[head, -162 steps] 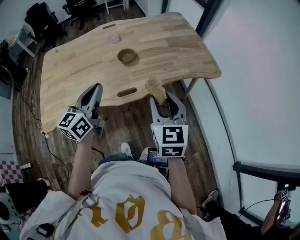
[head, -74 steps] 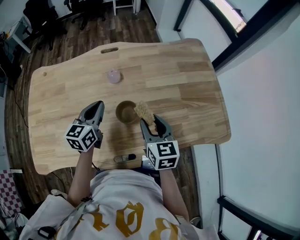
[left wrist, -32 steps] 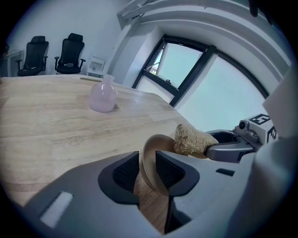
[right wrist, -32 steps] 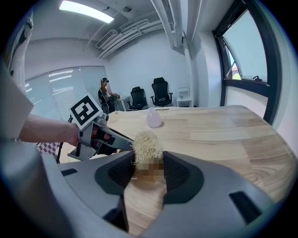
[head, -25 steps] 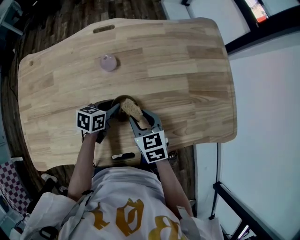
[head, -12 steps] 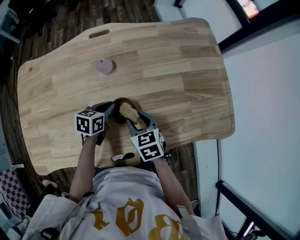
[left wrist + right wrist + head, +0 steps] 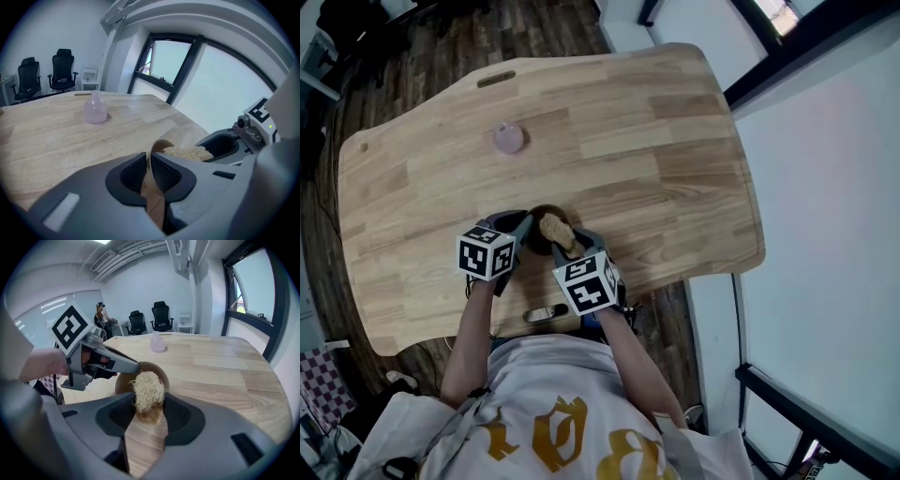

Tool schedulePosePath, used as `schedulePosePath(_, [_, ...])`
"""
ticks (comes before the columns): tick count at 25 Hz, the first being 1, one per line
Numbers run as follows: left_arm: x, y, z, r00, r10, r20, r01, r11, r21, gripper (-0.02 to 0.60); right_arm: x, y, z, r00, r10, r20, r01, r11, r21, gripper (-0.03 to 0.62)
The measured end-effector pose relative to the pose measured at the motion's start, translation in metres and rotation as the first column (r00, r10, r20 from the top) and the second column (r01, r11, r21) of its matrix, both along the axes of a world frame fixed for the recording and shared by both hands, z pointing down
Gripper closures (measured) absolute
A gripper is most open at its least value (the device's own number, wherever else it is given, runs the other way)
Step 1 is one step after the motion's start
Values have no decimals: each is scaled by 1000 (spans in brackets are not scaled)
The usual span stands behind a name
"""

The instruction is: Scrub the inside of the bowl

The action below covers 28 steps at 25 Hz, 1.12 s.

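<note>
Near the six o'clock edge of the wooden table (image 7: 628, 141) is the brown bowl (image 7: 534, 236). The left gripper (image 7: 148, 161) has just closed its jaws on the bowl's rim, at the nine o'clock side. The right gripper (image 7: 148, 404) clamps a straw-coloured scrubber (image 7: 148, 386) over the bowl. A pink bottle (image 7: 508, 139) stands off at eleven o'clock.

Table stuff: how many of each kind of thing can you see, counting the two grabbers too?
Bowl: 1
Scrubber: 1
Pink bottle: 1
Grippers: 2, the left gripper and the right gripper
Total: 5
</note>
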State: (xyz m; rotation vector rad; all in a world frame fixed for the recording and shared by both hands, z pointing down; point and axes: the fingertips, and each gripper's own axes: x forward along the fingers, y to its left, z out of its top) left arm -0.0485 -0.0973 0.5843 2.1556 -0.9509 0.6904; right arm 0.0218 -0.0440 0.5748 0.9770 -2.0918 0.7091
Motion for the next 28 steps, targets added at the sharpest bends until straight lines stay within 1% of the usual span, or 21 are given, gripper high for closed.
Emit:
schedulePosePath(5, [8, 8, -2, 1000, 27, 0, -27, 1000, -1, 554, 4, 4, 4, 1000, 15, -26, -16, 999, -30, 422])
schedulePosePath(9, [18, 16, -7, 998, 55, -28, -55, 998, -8, 554, 8, 3, 5, 998, 28, -48, -30, 999, -37, 422])
schedulePosePath(11, [22, 17, -9, 997, 54, -46, -55, 998, -11, 554, 7, 1, 4, 998, 22, -53, -24, 999, -33, 422])
schedulePosePath(13, [23, 16, -11, 997, 47, -65, -48, 999, -13, 554, 5, -1, 3, 998, 6, -55, -7, 1000, -20, 422])
schedulePosePath(16, [22, 13, -16, 995, 30, -98, -32, 999, -17, 552, 1, -3, -2, 999, -23, -30, 23, 1000, 4, 422])
schedulePosePath(18, [20, 12, -17, 994, 19, -105, -20, 1000, -13, 552, -5, -2, -5, 998, -59, -12, 59, 998, 15, 422])
schedulePosePath(20, [18, 11, -20, 995, 21, -95, -21, 1000, 3, 552, -11, 1, -7, 995, -95, 1, 95, 995, 20, 422])
schedulePosePath(23, [17, 10, -23, 996, 36, -80, -35, 999, 18, 552, -16, 3, -9, 993, -120, 16, 119, 993, 19, 422])
schedulePosePath(25, [17, 9, -23, 997, 46, -68, -44, 999, 22, 552, -18, 5, -9, 990, -141, 11, 140, 990, 14, 422])
schedulePosePath(28, [18, 8, -22, 997, 53, -51, -52, 998, 27, 554, -22, 12, -9, 980, -197, -6, 197, 980, 6, 422])
